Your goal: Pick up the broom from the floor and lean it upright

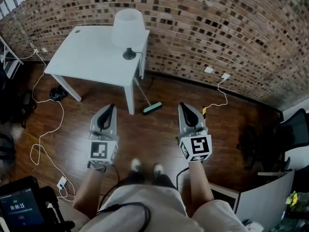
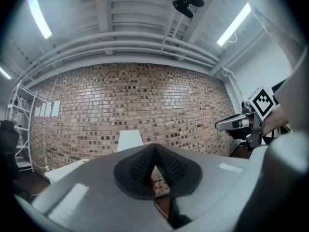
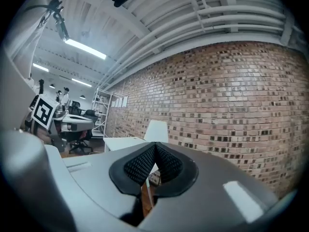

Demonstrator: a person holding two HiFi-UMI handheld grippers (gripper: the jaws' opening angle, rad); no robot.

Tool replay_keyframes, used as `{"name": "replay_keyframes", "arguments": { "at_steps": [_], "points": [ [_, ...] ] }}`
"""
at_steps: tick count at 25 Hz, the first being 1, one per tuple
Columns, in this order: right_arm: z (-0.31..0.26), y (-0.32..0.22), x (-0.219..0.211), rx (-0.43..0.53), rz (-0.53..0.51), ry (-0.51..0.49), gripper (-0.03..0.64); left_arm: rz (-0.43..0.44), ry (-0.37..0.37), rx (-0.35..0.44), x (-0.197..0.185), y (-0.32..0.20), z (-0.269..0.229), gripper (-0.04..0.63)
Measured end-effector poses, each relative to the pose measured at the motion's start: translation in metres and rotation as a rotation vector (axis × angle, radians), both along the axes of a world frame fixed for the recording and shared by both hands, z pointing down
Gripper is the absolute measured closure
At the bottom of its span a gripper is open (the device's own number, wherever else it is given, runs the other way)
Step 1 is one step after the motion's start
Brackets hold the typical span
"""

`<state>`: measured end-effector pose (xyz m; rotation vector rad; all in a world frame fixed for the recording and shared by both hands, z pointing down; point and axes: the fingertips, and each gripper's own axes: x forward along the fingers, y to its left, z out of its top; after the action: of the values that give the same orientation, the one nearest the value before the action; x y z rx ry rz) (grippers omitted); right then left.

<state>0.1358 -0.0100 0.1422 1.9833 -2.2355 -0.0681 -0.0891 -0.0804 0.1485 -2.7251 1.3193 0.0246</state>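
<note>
The broom (image 1: 152, 108) has its green head on the wooden floor, and its thin handle slants up to the right side of the white table (image 1: 91, 57) by the brick wall. My left gripper (image 1: 110, 108) is held level above the floor, left of the broom head, shut and empty. My right gripper (image 1: 185, 106) is level to the right of the broom head, also shut with nothing in it. In the left gripper view the ribbed pads (image 2: 145, 163) meet at a point. In the right gripper view the pads (image 3: 140, 163) meet too. Neither gripper touches the broom.
A white lamp (image 1: 128, 30) stands on the table near the wall. White cables (image 1: 48, 129) loop over the floor at the left, and another cable (image 1: 219, 98) runs from a wall socket at the right. A black office chair (image 1: 289, 129) is at the far right.
</note>
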Motion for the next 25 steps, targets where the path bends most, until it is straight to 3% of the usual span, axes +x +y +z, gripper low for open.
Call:
{"name": "replay_keyframes", "arguments": {
  "at_steps": [12, 25],
  "points": [
    [0.0, 0.106, 0.011, 0.001, 0.025, -0.022, 0.604, 0.036, -0.005, -0.007, 0.019, 0.105, 0.009, 0.594],
    [-0.006, 0.287, 0.029, -0.005, -0.038, -0.025, 0.604, 0.011, -0.029, -0.013, 0.063, 0.296, 0.008, 0.594]
  ]
}}
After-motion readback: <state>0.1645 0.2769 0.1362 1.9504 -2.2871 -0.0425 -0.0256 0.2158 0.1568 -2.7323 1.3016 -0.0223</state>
